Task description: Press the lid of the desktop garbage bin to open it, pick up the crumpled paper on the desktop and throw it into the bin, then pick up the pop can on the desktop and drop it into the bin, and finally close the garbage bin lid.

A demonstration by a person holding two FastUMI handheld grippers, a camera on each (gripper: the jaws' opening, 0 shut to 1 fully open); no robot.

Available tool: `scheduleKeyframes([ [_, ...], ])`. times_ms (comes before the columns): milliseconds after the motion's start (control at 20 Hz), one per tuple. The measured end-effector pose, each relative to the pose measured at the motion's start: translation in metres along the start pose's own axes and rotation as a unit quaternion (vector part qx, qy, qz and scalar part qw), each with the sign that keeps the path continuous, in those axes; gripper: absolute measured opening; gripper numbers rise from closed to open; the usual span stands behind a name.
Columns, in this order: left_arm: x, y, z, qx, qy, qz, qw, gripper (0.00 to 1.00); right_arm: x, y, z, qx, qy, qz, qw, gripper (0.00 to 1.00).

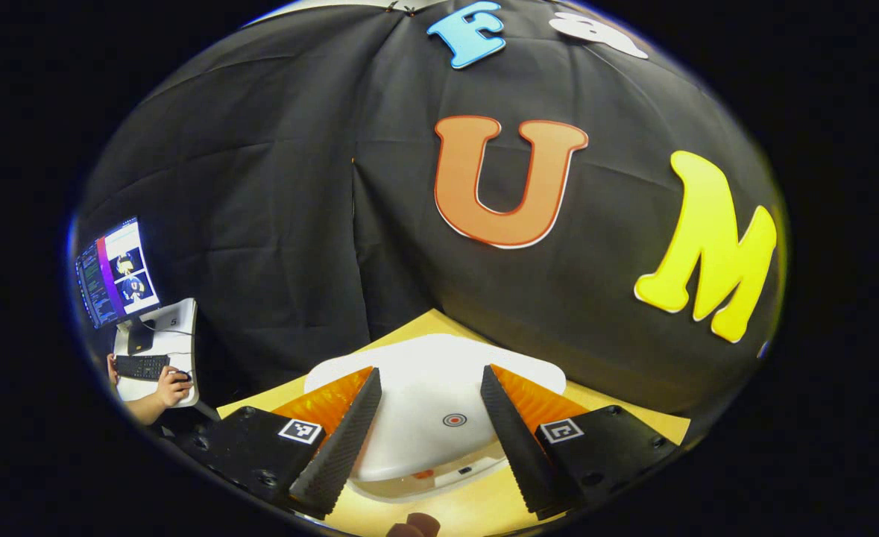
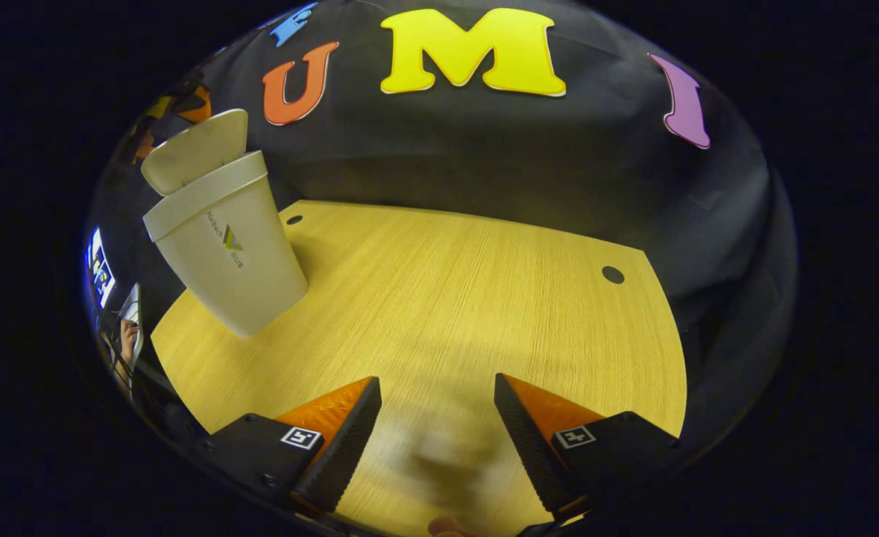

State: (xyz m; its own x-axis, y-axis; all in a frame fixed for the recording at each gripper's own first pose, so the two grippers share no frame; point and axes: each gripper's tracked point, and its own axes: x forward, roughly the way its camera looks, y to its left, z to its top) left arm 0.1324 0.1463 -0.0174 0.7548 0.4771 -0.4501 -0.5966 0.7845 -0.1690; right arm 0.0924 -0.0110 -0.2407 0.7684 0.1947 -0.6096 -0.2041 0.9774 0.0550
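Observation:
A white desktop bin stands on the wooden table, at the left of the right gripper view. Its lid is tilted up at the top. In the left gripper view the lid's white top, with a small red target mark, lies close ahead, and the bin's front rim shows below it. My left gripper is open, its fingers framing the lid. My right gripper is open over bare table with nothing between its fingers.
Two round cable holes sit near the table's far edge. Outside the booth at the left is a small white desk with a monitor and keyboard; a person's hand rests on it.

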Motion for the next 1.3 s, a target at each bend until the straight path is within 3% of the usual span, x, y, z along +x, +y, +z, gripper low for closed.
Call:
scheduleKeyframes([
  [600, 0.006, -0.013, -0.063, 0.021, 0.026, 0.036, 0.999, 0.93, -0.001, -0.036, -0.026, -0.011, 0.015, 0.005, 1.0, 0.97],
  [750, 0.007, -0.015, -0.061, 0.04, 0.006, 0.049, 0.998, 0.94, 0.002, -0.036, -0.027, -0.002, 0.015, 0.013, 1.0, 0.99],
  [1000, 0.012, -0.012, -0.067, 0.012, -0.005, 0.062, 0.998, 0.96, 0.009, -0.027, -0.033, 0.008, 0.008, 0.037, 0.999, 0.99],
  [1100, 0.011, -0.013, -0.066, 0.025, -0.016, 0.067, 0.997, 0.97, 0.014, -0.022, -0.037, 0.021, 0.009, 0.044, 0.999, 0.99],
  [1300, 0.008, -0.018, -0.06, 0.04, -0.057, 0.058, 0.996, 0.96, 0.015, -0.021, -0.049, 0.028, 0.018, 0.047, 0.998, 0.99],
])
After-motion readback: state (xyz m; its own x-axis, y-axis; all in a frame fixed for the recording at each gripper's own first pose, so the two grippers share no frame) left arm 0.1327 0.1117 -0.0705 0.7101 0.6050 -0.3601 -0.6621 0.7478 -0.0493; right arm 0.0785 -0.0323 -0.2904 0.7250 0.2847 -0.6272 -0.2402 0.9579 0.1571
